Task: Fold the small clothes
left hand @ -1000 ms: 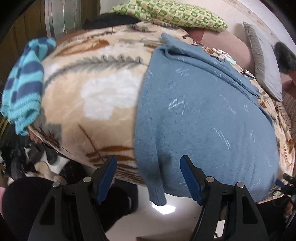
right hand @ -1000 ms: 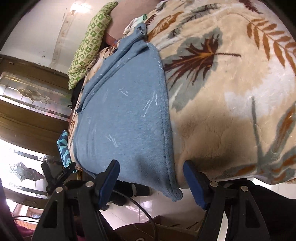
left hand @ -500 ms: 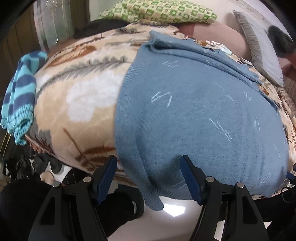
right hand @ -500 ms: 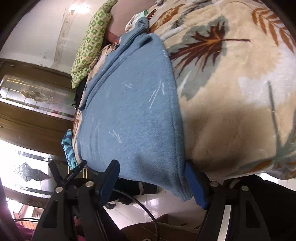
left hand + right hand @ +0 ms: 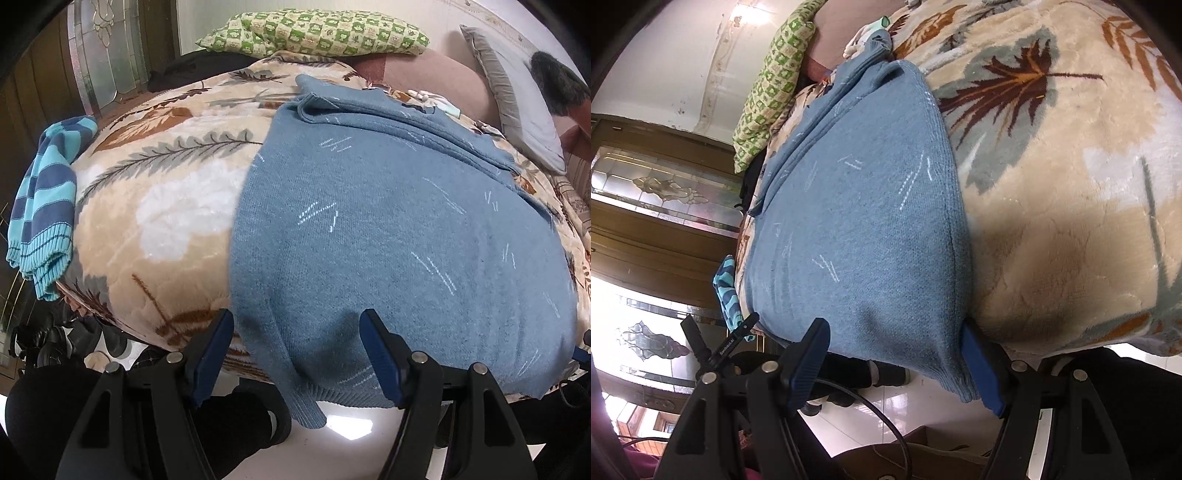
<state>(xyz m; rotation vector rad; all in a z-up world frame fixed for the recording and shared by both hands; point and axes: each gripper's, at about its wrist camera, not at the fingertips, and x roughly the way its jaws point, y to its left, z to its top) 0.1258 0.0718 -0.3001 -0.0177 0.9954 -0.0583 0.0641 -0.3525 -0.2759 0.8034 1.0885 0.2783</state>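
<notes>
A blue knit sweater (image 5: pixel 388 229) lies spread on a leaf-patterned blanket (image 5: pixel 166 206) on a bed, its hem hanging over the near edge. My left gripper (image 5: pixel 297 354) is open, its blue pads either side of the sweater's lower left corner. My right gripper (image 5: pixel 897 358) is open around the sweater's (image 5: pixel 857 221) lower right corner; its right pad sits between the sweater edge and the blanket (image 5: pixel 1071 184).
A striped turquoise and blue garment (image 5: pixel 44 206) hangs at the bed's left edge, also in the right wrist view (image 5: pixel 727 291). A green checked pillow (image 5: pixel 314 33) and a grey pillow (image 5: pixel 517 110) lie at the far end. Shiny floor (image 5: pixel 351 435) below the bed edge.
Both grippers have moved in toward the bed edge, so the sweater's hem corners now sit between the open jaws. The sweater itself has not moved.
</notes>
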